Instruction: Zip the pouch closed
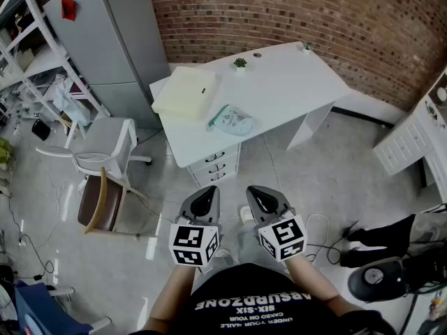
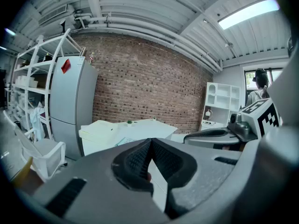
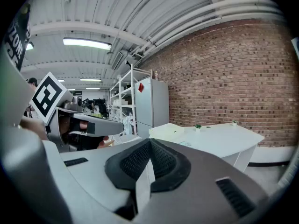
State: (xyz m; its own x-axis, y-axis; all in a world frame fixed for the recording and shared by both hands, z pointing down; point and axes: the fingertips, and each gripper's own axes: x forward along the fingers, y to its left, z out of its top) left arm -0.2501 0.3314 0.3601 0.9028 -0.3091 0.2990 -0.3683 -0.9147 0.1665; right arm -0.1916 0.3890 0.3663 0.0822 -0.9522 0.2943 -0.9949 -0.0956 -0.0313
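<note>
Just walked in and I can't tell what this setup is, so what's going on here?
A person stands back from a white desk, holding a two-jaw gripper in each hand. The left gripper and the right gripper are both shut and empty, pointed toward the desk. The pouch lies near the desk's front edge, beside a flat cream box, with neither gripper near it. Zipping has not started.

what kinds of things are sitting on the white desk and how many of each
pouch: 1
pale yellow flat box: 1
small potted plants: 2
total: 4
</note>
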